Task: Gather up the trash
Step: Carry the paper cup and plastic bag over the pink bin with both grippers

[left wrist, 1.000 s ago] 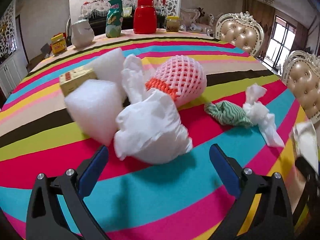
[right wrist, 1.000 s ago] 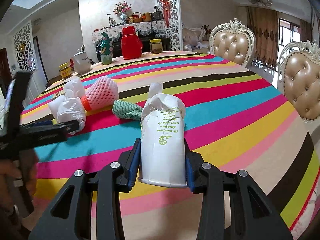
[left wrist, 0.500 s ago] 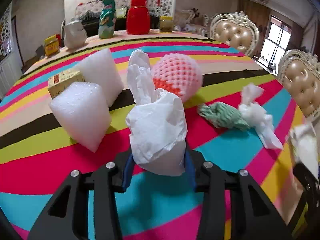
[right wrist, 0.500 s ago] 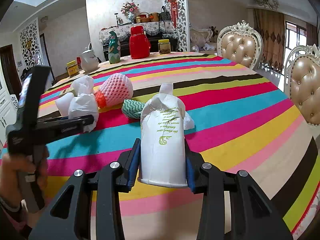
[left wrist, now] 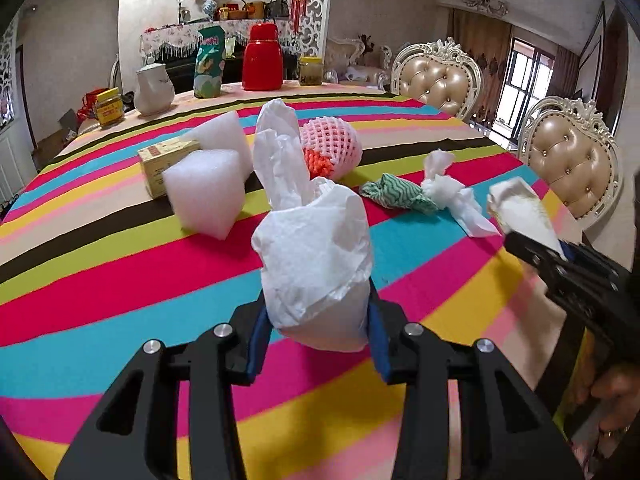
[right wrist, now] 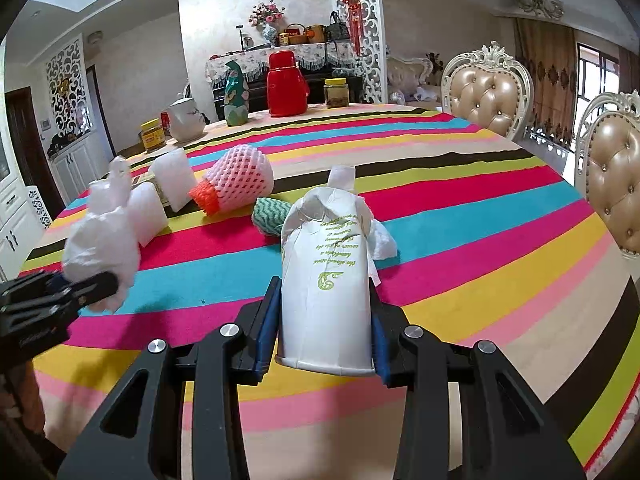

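My left gripper point(left wrist: 316, 320) is shut on a crumpled white plastic wad point(left wrist: 316, 248), held just above the striped tablecloth point(left wrist: 120, 280). My right gripper point(right wrist: 326, 320) is shut on a crushed white paper cup point(right wrist: 326, 272) with green print. In the right wrist view the left gripper point(right wrist: 92, 284) and its wad point(right wrist: 100, 240) hang at the left. Still on the table lie a pink foam net point(left wrist: 332, 144), a green striped rag point(left wrist: 392, 196), a white tissue point(left wrist: 452, 196), two white foam blocks point(left wrist: 204, 196) and a yellow box point(left wrist: 168, 156).
At the table's far edge stand a red flask point(left wrist: 262, 58), a green bag point(left wrist: 208, 64), a white jug point(left wrist: 154, 88) and jars. Two padded chairs point(left wrist: 436, 80) point(left wrist: 572, 160) stand along the right side. A hand holds the right gripper point(left wrist: 560, 264) at the right edge.
My left gripper closed on the white wad, then pulled it back and up off the table, away from the foam blocks. The right gripper stayed put with the cup.
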`<state>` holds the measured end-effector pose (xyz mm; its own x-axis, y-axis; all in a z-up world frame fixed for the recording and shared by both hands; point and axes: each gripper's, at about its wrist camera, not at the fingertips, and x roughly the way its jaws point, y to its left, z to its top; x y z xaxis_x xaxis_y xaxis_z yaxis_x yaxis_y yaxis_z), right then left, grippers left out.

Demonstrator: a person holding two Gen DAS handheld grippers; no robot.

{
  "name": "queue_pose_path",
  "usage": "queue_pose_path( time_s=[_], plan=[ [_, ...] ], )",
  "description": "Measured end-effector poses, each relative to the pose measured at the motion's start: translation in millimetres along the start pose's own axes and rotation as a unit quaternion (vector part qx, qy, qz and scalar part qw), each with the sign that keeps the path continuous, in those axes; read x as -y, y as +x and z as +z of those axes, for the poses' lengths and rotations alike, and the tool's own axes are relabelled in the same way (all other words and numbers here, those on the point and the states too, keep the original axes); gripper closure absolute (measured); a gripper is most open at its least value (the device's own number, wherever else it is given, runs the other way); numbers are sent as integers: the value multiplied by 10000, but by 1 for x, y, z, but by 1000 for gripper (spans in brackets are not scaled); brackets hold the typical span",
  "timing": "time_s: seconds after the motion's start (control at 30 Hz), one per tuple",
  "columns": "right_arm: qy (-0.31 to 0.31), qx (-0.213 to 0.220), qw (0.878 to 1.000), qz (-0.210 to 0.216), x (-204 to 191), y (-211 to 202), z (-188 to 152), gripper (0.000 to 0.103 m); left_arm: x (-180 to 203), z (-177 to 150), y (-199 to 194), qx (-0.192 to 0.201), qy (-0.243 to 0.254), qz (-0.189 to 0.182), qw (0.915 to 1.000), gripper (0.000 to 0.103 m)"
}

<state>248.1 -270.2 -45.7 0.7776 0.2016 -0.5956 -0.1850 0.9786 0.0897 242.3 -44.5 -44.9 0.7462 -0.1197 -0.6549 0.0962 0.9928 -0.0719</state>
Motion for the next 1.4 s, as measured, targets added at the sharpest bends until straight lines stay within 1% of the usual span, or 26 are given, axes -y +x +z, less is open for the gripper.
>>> queue_pose_path(
  time_s=[0.1,0.23,0.33,0.37,0.5,0.57,0.63,0.73,0.8,0.9,1.07,1.17,1.33,1.4],
  plan=[
    [-9,4,10000,10,0,0,0,65,3,-7,-10,205,106,133,9996,62],
    [-1,-15,10000,-16,0,0,0,65,2,-12,-16,365,123,81,9992,62],
    [-31,-37,10000,-46,-2,1,0,65,5,-15,-15,481,301,204,9982,62],
    [-48,-47,9999,-77,-3,1,0,65,5,-15,-14,477,333,202,9981,62],
    [-127,-13,9997,-213,-6,0,0,65,2,-15,-11,338,171,-57,9993,62],
    [-160,-57,9995,-254,-8,2,0,65,2,-14,-14,416,176,-35,9990,62],
    [-173,-202,9993,-260,-8,8,0,65,0,-13,-14,465,178,34,9988,62],
    [-71,-253,9994,-234,-6,5,-2,65,-7,-13,-11,318,-42,-34,9995,62],
    [17,-249,9996,-145,-7,-7,-9,65,-9,-12,-14,273,-130,-73,9995,62],
    [-47,-170,9998,-127,-12,-30,-19,65,-5,-16,-28,325,-83,-112,9994,62],
    [-124,-104,9999,-25,-17,-69,-35,65,10,-37,-53,303,83,-266,9992,62],
    [-167,-43,9998,54,-20,-94,-51,65,18,-51,-66,260,114,-418,9987,62],
    [-5,37,10000,89,-13,-121,-73,65,34,-65,-83,261,354,-570,9974,62],
    [35,47,10000,14,-9,-127,-81,65,40,-70,-87,250,407,-663,9967,62]
  ],
)
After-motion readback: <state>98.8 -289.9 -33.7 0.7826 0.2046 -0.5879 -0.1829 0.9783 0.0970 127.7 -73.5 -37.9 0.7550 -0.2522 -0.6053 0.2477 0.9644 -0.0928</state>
